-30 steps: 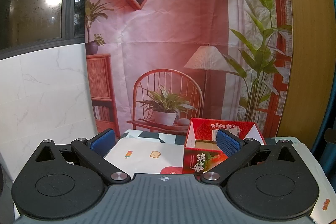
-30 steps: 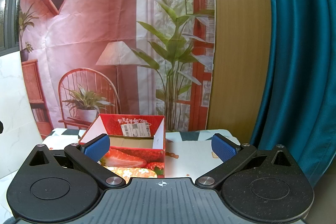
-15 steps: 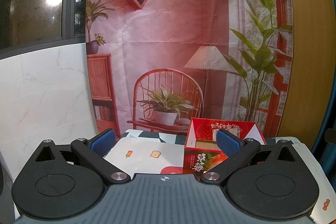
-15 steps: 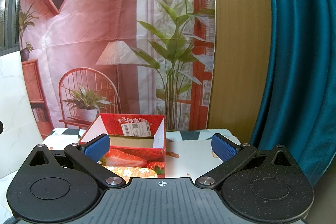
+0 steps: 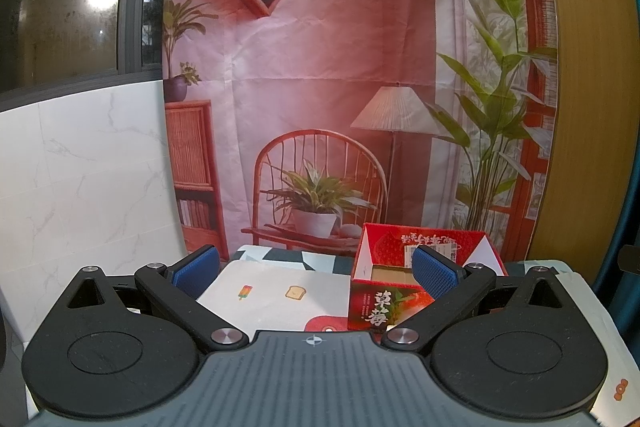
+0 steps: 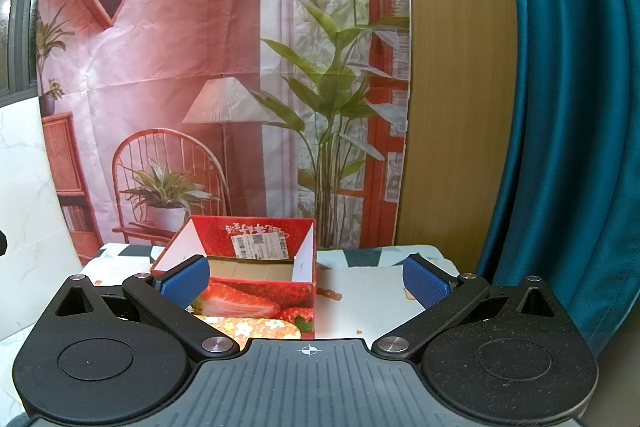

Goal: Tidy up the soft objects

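Note:
A red strawberry-print cardboard box (image 5: 386,305) stands open-topped on the table, right of centre in the left wrist view and left of centre in the right wrist view (image 6: 256,291). Its brown floor looks bare. A floral yellow-orange soft item (image 6: 248,327) lies in front of the box, mostly hidden by the right gripper body. A red soft piece (image 5: 326,323) peeks out beside the box. My left gripper (image 5: 316,269) is open, held above the table before the box. My right gripper (image 6: 306,277) is open too, with nothing between its fingers.
The white tablecloth (image 5: 280,291) carries small printed pictures. A printed backdrop (image 5: 320,67) of a chair, lamp and plants hangs behind the table. A marble-look wall (image 5: 80,187) is at left, a wooden panel (image 6: 452,107) and teal curtain (image 6: 568,127) at right.

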{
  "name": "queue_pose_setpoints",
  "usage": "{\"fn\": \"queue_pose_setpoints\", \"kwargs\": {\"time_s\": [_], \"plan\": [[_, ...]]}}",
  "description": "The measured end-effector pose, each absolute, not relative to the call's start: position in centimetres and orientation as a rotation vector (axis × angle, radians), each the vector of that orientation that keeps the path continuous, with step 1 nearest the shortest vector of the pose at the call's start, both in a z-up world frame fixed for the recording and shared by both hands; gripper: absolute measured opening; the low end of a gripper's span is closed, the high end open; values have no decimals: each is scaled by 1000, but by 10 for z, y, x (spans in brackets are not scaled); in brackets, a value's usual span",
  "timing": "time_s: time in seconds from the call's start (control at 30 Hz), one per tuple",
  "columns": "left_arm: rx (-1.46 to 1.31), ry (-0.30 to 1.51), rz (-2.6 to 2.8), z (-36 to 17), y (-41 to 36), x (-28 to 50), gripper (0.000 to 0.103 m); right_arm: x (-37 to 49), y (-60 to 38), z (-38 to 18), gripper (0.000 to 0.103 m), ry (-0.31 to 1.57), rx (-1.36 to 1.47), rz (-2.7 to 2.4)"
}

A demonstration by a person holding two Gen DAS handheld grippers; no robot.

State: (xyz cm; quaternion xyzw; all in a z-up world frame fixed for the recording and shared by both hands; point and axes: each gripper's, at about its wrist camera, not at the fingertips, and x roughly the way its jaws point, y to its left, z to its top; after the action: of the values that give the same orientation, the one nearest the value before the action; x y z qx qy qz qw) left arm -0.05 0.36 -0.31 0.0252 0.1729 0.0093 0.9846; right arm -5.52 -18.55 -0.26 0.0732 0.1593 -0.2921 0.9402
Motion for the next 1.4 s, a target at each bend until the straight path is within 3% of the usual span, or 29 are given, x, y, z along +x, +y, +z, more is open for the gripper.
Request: {"fn": "queue_pose_setpoints", "kwargs": {"time_s": [0.4,0.83,1.3,1.4], "plan": [[62,365,25,-13,0,5,103,-53,-181,-19,103,312,185,-562],[97,474,-23,-87,-8,39,103,-37,-200,-87,103,232,260,-466],[-12,659,-93,-180,2,79,102,9,-208,-191,103,425,311,-435],[-20,689,-120,-197,1,82,100,15,-210,-212,96,452,304,-420]]}}
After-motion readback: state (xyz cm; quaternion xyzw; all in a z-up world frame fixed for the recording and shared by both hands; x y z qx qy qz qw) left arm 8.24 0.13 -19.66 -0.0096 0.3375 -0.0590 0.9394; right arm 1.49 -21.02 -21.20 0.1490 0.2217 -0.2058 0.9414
